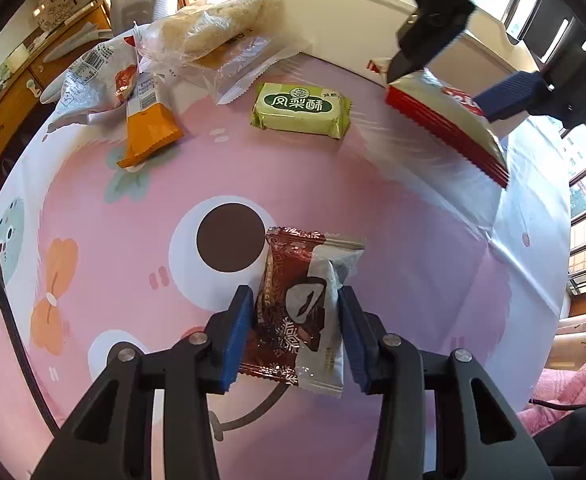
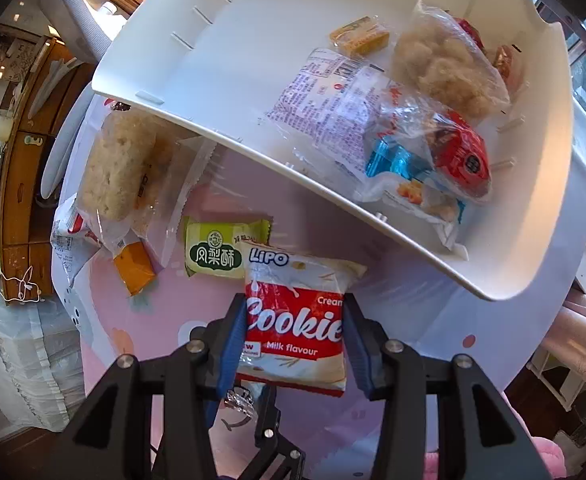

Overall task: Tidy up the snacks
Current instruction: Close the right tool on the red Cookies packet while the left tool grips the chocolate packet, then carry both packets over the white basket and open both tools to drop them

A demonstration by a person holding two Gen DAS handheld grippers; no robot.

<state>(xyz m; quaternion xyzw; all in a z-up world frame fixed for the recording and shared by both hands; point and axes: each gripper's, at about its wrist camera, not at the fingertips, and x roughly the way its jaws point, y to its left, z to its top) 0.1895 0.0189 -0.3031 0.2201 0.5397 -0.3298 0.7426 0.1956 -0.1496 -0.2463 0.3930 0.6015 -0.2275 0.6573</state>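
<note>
Left wrist view: we have the left gripper (image 1: 295,320) straddling a dark red and silver snack packet (image 1: 299,308) on the pink cartoon tablecloth (image 1: 113,240); the blue pads sit at the packet's two edges, but we cannot tell if they actually press it or just flank it. Right wrist view: we hold the red-and-white cookie packet (image 2: 295,320) in the right gripper (image 2: 295,330), pads clamped on both sides, lifted off the cloth just in front of the white bin (image 2: 221,32), which already holds several snacks. Loose on the table we see a green pastry packet (image 1: 301,110), an orange packet (image 1: 149,128) and a clear-wrapped rice cake (image 1: 213,28), all near the far edge. Risks as we judge them: the cookie packet is pinched at its lower half, so the floppy top could catch the bin rim and twist out of the pads. The left grip looks marginal; slick foil could slide free on lift, or the wrapper could crumple and pop out sideways. Both tools work close together, so we could clip one with the other when swinging toward the bin.
</note>
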